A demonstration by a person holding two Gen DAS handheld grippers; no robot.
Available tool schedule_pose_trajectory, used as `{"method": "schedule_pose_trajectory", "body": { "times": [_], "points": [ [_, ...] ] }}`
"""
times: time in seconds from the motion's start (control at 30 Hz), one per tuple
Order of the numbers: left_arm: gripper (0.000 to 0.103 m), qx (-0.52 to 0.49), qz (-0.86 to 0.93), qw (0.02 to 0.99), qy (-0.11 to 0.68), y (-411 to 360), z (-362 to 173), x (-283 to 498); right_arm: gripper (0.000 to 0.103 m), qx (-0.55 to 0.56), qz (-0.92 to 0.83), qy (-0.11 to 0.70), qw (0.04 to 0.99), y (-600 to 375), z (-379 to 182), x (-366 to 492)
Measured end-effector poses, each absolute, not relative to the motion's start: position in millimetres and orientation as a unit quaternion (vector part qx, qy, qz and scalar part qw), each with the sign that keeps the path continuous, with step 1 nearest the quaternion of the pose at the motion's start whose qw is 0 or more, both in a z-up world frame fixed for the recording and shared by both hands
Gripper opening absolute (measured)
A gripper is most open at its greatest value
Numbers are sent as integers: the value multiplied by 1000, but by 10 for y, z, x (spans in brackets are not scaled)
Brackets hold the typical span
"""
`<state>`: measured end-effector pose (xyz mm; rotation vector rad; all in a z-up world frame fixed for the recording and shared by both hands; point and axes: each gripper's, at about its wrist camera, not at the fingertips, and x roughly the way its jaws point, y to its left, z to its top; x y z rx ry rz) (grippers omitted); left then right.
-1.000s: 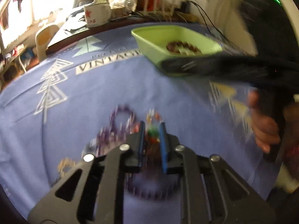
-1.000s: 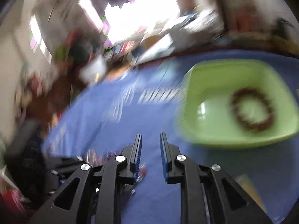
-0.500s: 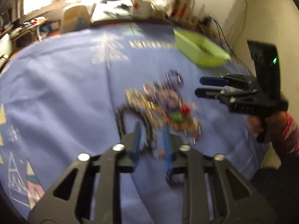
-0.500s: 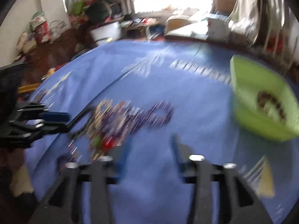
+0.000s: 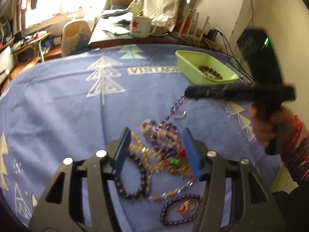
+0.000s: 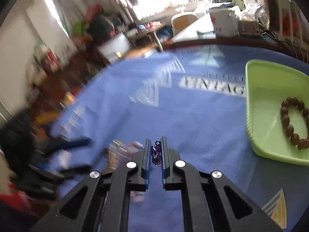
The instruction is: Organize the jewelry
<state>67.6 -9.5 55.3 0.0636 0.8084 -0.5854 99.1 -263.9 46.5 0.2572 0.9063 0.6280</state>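
The right gripper (image 6: pixel 156 155) occupies the 6 o'clock sector, its jaws nearly closed on a dark purple beaded strand (image 6: pixel 156 153) pinched between the blue pads (image 6: pixel 147 154), above the blue tabletop cloth (image 6: pixel 193 119). At 3 o'clock a green tray (image 6: pixel 256 104) rests on the cloth with a brown bead bracelet (image 6: pixel 293 122) lying inside it. At 8 o'clock the left gripper (image 6: pixel 75 154) appears blurred beside an indistinct jewelry pile (image 6: pixel 119 148); a white mug (image 6: pixel 224 22) with a red star stands at 1 o'clock beyond the cloth.
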Motion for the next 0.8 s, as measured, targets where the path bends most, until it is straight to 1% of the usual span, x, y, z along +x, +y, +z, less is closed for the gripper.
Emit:
{"method": "schedule_pose_trajectory", "body": {
  "times": [0.03, 0.07, 0.2, 0.33, 0.37, 0.4, 0.43, 0.5, 0.6, 0.7, 0.8],
  "points": [
    [67, 40, -286, 879, 378, -185, 591, 685, 0, 135, 303, 418, 846, -2697, 595, 961],
    [75, 47, -290, 881, 370, -247, 620, 688, 0, 144, 310, 407, 847, -2738, 720, 931],
    [76, 84, -313, 884, 337, -669, 733, 742, 0, 152, 325, 368, 858, -2796, 1182, 850],
    [75, 74, -341, 880, 323, -989, 886, 885, 0, 157, 322, 332, 873, -2929, 1582, 777],
    [56, 69, -352, 880, 313, -1075, 963, 929, 0, 158, 318, 322, 878, -2994, 1683, 754],
    [20, 69, -361, 877, 309, -1148, 1022, 974, 0, 161, 312, 312, 883, -3055, 1774, 743],
    [7, 69, -367, 873, 312, -1191, 1062, 1010, 0, 163, 306, 304, 888, -3094, 1843, 733],
    [5, 61, -377, 871, 311, -1322, 1218, 1137, 0, 165, 292, 287, 897, -3235, 1991, 726],
    [5, 74, -381, 877, 283, -1553, 1530, 1251, 0, 167, 268, 256, 914, -3494, 2234, 749],
    [5, 75, -392, 880, 259, -1789, 1816, 1347, 0, 174, 243, 234, 925, -3752, 2345, 789],
    [5, 66, -398, 881, 246, -1999, 1965, 1454, 0, 181, 216, 225, 933, -3960, 2325, 870]
  ]
}}
